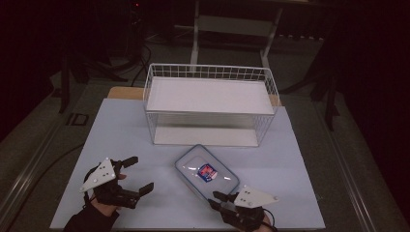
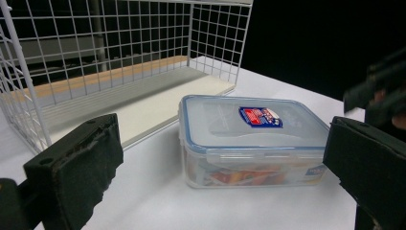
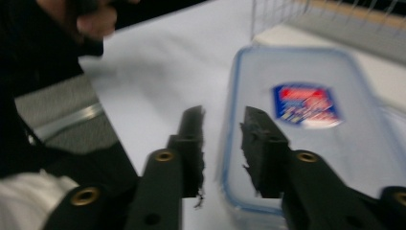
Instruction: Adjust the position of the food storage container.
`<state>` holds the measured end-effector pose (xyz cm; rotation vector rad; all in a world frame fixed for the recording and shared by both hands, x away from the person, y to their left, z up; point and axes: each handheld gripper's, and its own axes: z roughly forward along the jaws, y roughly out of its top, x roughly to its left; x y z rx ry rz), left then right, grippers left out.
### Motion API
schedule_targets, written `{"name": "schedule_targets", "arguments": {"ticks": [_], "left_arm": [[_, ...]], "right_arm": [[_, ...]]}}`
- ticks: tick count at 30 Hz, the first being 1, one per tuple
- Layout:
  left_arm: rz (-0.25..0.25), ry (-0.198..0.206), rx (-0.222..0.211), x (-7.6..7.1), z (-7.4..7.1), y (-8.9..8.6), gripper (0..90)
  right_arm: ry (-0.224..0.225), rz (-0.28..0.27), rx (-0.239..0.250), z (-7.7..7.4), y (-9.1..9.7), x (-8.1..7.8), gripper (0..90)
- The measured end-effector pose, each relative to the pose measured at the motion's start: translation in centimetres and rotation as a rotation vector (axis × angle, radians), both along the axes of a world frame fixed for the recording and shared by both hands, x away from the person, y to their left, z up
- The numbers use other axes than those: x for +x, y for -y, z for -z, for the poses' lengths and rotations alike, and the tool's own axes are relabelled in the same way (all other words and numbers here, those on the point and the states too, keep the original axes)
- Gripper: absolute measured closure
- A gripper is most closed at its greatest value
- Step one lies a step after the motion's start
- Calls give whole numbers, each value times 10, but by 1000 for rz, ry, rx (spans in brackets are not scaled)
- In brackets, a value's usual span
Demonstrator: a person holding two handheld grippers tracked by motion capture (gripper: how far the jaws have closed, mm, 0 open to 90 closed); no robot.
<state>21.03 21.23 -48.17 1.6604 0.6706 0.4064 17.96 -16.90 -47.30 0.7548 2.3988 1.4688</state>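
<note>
From above, the right gripper (image 1: 218, 199) sits at the near table edge, jaws nearly together astride the corner rim of the lidded plastic box (image 1: 207, 172), which lies before the wire basket (image 1: 211, 104). The left gripper (image 1: 136, 175) gapes wide. Its own view frames the box between spread jaws. The right gripper view is blurred; a rim-only pinch may slip
</note>
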Motion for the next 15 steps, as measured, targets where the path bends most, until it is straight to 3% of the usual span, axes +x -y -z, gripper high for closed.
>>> {"name": "schedule_targets", "arguments": {"ticks": [6, 10, 15], "left_arm": [[-5, 1, -3, 0, 1, 0, 0], [-1, -2, -1, 0, 1, 0, 0], [-1, -2, 2, 1, 1, 0, 0]], "right_arm": [[-71, -71, -77, 24, -17, -2, 887], [-105, -90, -133, 38, -25, -2, 897], [-116, -71, -158, 42, -25, 1, 898]]}}
